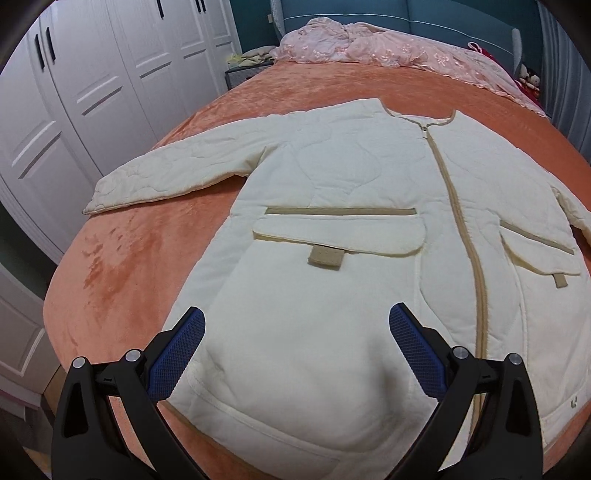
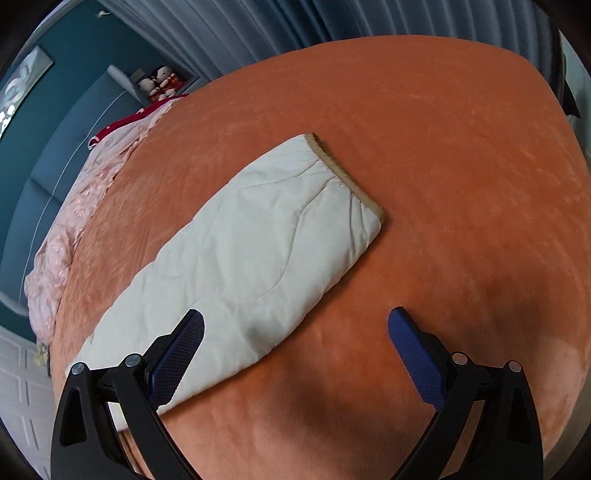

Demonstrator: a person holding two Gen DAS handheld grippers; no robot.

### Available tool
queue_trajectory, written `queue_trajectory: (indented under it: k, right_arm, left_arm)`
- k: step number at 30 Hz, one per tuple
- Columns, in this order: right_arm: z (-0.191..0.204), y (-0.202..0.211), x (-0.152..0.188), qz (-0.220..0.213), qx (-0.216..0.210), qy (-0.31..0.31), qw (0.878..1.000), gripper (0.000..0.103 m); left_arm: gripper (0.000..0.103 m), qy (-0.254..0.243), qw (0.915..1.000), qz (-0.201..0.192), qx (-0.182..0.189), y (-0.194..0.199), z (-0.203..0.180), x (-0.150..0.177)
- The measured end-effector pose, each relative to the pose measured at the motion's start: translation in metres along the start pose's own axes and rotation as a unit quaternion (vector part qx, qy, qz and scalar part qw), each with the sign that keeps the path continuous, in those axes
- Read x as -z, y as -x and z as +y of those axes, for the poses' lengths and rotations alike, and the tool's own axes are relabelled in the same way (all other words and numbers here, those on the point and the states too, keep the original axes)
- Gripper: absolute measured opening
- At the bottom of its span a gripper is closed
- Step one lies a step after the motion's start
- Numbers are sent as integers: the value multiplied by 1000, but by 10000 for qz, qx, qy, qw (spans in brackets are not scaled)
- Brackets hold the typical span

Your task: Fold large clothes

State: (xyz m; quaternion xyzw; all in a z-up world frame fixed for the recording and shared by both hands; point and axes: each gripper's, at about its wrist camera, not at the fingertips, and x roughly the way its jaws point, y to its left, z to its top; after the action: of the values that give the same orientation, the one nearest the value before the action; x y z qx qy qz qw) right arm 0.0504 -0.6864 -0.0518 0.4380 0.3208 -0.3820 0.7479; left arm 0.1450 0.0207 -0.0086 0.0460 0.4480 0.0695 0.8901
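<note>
A cream quilted jacket point(image 1: 332, 177) with tan zipper and trim lies front up and spread flat on the orange bed cover point(image 1: 122, 266). Its left sleeve point(image 1: 155, 177) stretches out to the left. My left gripper point(image 1: 295, 321) is open and empty, hovering over the jacket's lower left hem. In the right wrist view the jacket's other sleeve point(image 2: 251, 251) lies flat, its tan cuff pointing away. My right gripper point(image 2: 295, 325) is open and empty, above the sleeve's near edge and the bed cover point(image 2: 443, 184).
A crumpled pink blanket point(image 1: 388, 48) lies at the head of the bed by the blue headboard. White wardrobe doors point(image 1: 92, 81) stand to the left. Grey curtains point(image 2: 332, 22) hang beyond the bed's far side. Dolls point(image 2: 159, 83) sit near the headboard.
</note>
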Motion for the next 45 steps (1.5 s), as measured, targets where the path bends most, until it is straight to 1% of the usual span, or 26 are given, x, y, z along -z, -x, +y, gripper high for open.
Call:
queue_trajectory:
  k: [1, 2, 3, 4, 6, 9, 11, 12, 14, 18, 21, 23, 24, 25, 26, 27, 28, 31, 33, 36, 38, 41, 42, 43, 44, 45]
  right_arm:
    - [-2, -6, -5, -50, 53, -50, 10000, 86]
    - [-1, -10, -9, -102, 133, -68, 9998, 83]
    - [2, -14, -14, -182, 169, -57, 9997, 70]
    - [7, -17, -17, -207, 100, 1, 9997, 44]
    - [26, -24, -23, -83, 20, 93, 9999, 13]
    - [84, 1, -23, -426, -680, 514, 9955, 12]
    - [145, 30, -7, -623, -1249, 1171, 9833, 12]
    - [177, 44, 5, -663, -1571, 1545, 9732, 12]
    - [244, 75, 44, -672, -2266, 2358, 9426, 12]
    - [347, 113, 155, -244, -3349, 3728, 8650, 12]
    - [390, 112, 245, 354, -3769, 4455, 8113, 17]
    - [402, 105, 305, 694, -3798, 4906, 7812, 21]
    - [402, 103, 327, 842, -3817, 5052, 7694, 30]
    - [398, 102, 343, 933, -3851, 5116, 7624, 43]
    - [390, 101, 352, 957, -3878, 5104, 7615, 50]
    - [381, 100, 355, 931, -3880, 5025, 7670, 60]
    - [370, 98, 354, 912, -3851, 4911, 7760, 62]
    - [340, 86, 346, 1035, -3573, 4473, 8134, 63]
    - [311, 76, 326, 1080, -3281, 4137, 8424, 64]
    - [272, 53, 288, 1112, -2794, 3533, 8859, 64]
    - [255, 41, 265, 1135, -2642, 3116, 9057, 65]
    - [238, 24, 242, 1175, -2539, 2665, 9223, 65]
    - [233, 17, 237, 1214, -2520, 2555, 9255, 65]
    - [230, 10, 232, 1254, -2525, 2422, 9284, 65]
    - [230, 3, 229, 1303, -2521, 2284, 9313, 65]
    - [232, -3, 225, 1357, -2516, 2168, 9334, 65]
  left_arm:
    - [98, 36, 10000, 12, -50, -4, 2, -3]
    - [98, 71, 9999, 29, -101, -9, 4, -5]
    - [98, 100, 9998, 52, -147, -14, 6, -8]
    - [98, 128, 9997, 77, -188, -18, 8, -10]
    - [98, 200, 9994, 121, -246, -27, 11, -15]
    - [98, 322, 9991, 125, -252, -35, 15, -23]
    - [98, 403, 9988, 99, -242, -39, 18, -28]
    - [98, 449, 9987, 98, -222, -41, 19, -31]
    - [98, 570, 9982, 89, -156, -43, 23, -36]
    - [98, 821, 9966, 82, -3, -45, 32, -45]
    - [98, 1031, 9944, 117, 207, -47, 42, -52]
    - [98, 1168, 9923, 136, 382, -49, 48, -58]
    - [98, 1230, 9911, 127, 490, -49, 51, -61]
    - [98, 1287, 9897, 111, 613, -49, 53, -64]
    - [98, 1338, 9880, 102, 759, -50, 53, -68]
    - [98, 1374, 9863, 102, 903, -51, 52, -73]
    - [98, 1413, 9844, 112, 1044, -53, 50, -77]
    - [98, 1558, 9756, 244, 1526, -65, 36, -90]
    - [98, 1693, 9655, 444, 1928, -79, 21, -96]
    - [98, 1907, 9491, 921, 2333, -105, -5, -99]
    - [98, 2091, 9379, 1168, 2509, -119, -19, -97]
    - [93, 2208, 9381, 1144, 2409, -122, -28, -101]
    - [75, 2262, 9345, 1171, 2487, -124, -30, -103]
    - [52, 2301, 9316, 1241, 2526, -126, -31, -105]
    - [43, 2317, 9329, 1285, 2441, -127, -31, -109]
    - [21, 2284, 9353, 1255, 2395, -127, -31, -113]
